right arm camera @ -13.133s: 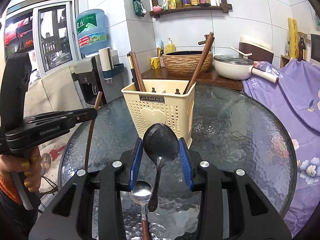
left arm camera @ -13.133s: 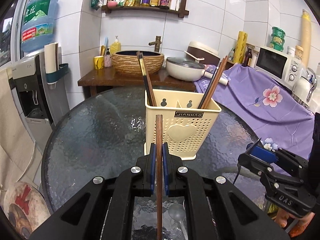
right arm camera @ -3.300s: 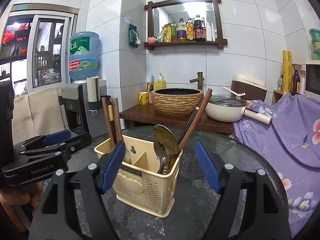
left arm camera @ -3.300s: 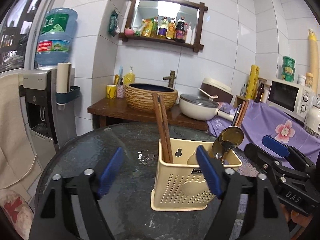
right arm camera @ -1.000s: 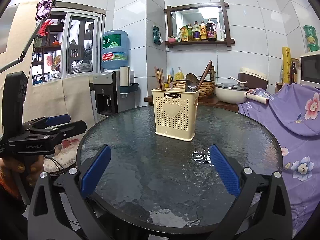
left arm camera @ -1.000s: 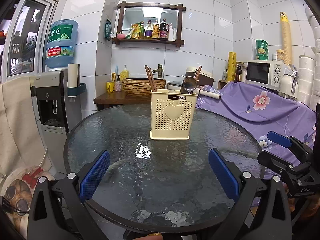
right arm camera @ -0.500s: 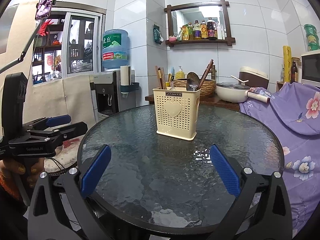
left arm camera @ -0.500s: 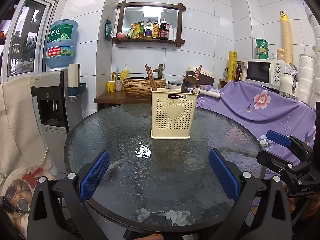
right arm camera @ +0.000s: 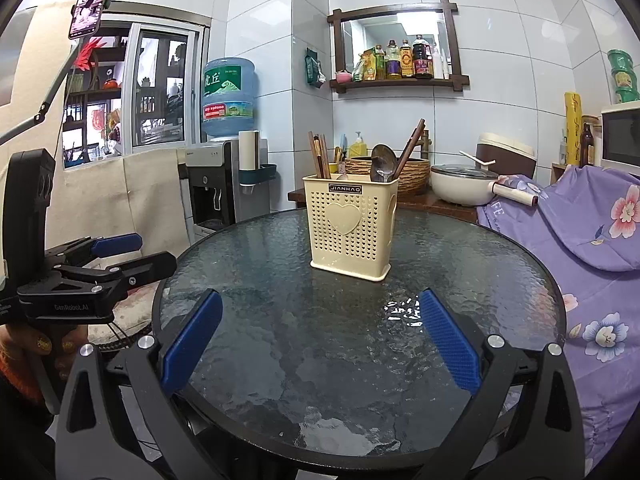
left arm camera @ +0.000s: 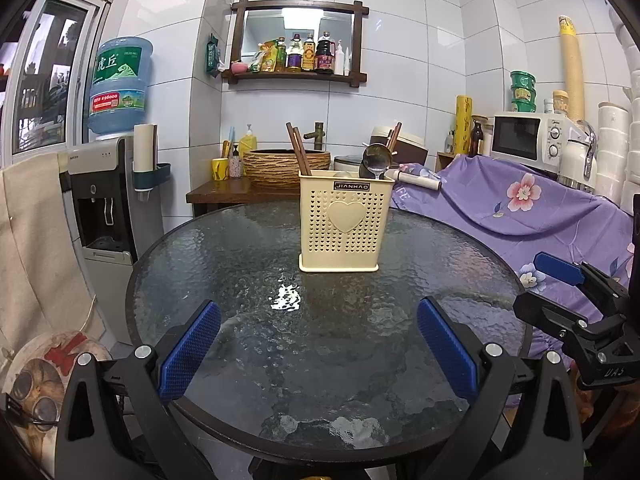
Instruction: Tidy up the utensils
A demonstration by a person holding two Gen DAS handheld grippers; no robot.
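A round glass table (left arm camera: 224, 264) fills most of what I see from both wrist cameras, its pebbled top carrying a bright glare patch near the middle. On its far half stands the cream utensil caddy (left arm camera: 344, 224), upright, with a raised heart on its perforated front and a dark label along the rim. Wooden chopsticks (left arm camera: 298, 152) lean out of its left compartment; a second pair of chopsticks (right arm camera: 408, 148) and two metal spoons (right arm camera: 382, 166) rise from its right compartment, bowls up. My left gripper (left arm camera: 318, 348) hangs at the near edge of the table, well apart from the caddy, its blue-padded fingers (left arm camera: 188, 350) spread wide with nothing between them. My right gripper (right arm camera: 320, 346) sits likewise at the near edge, fingers (right arm camera: 450, 346) spread wide and empty. Each tool shows at the side of the other's view. Behind the table, a water dispenser (left arm camera: 110, 200) stands at left and a purple floral cloth (left arm camera: 520, 208) drapes a counter at right.
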